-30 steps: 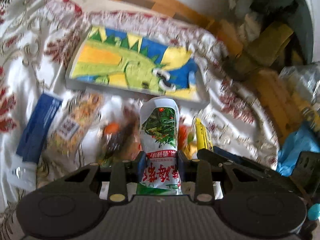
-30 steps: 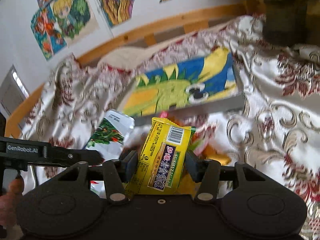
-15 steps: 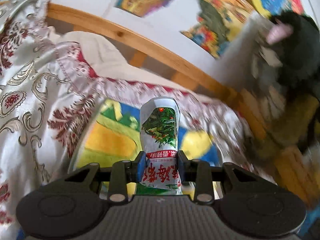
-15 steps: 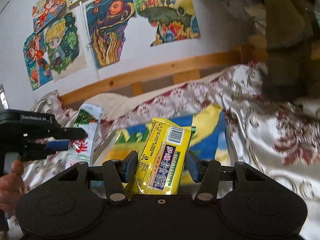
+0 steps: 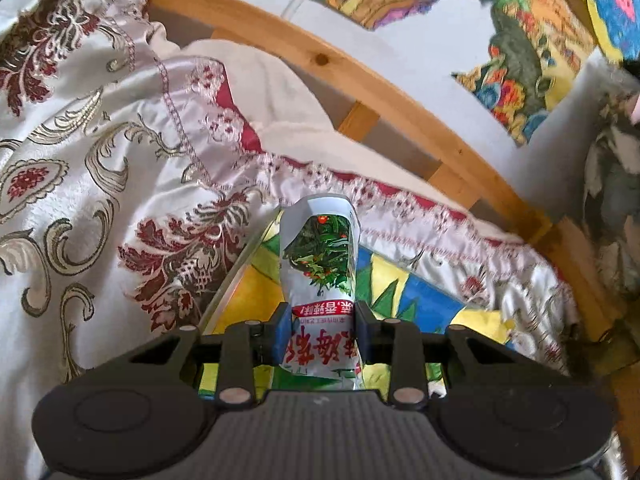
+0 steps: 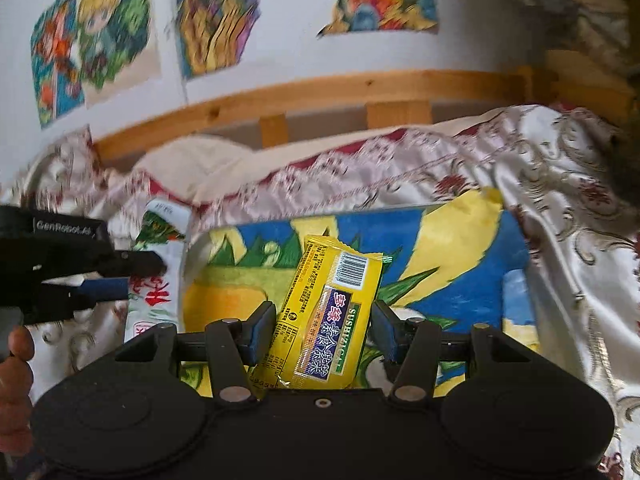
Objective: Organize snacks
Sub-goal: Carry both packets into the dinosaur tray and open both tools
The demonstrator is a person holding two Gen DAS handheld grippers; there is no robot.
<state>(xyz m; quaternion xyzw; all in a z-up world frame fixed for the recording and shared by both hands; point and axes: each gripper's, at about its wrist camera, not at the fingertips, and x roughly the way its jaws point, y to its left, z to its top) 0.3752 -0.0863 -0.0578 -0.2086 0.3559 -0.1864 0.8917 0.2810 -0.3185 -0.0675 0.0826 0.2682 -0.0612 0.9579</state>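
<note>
Two packets are gripped: the left gripper (image 5: 320, 334) pinches a white snack pouch (image 5: 320, 264) low down, the right gripper (image 6: 324, 330) clamps a yellow packet (image 6: 332, 312); both jut forward over the tray (image 6: 460, 248). They look light, crinkly, slippery; mid-body holds seem safest.

A white green-leaf snack packet (image 5: 320, 280) and a yellow snack packet (image 6: 328, 312) stand upright, clamped over the colourful tray (image 6: 460, 248).

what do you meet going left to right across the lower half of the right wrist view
person's hand → black left gripper → white red-lettered snack pouch → yellow barcoded snack packet in the right gripper → floral satin bedspread
</note>
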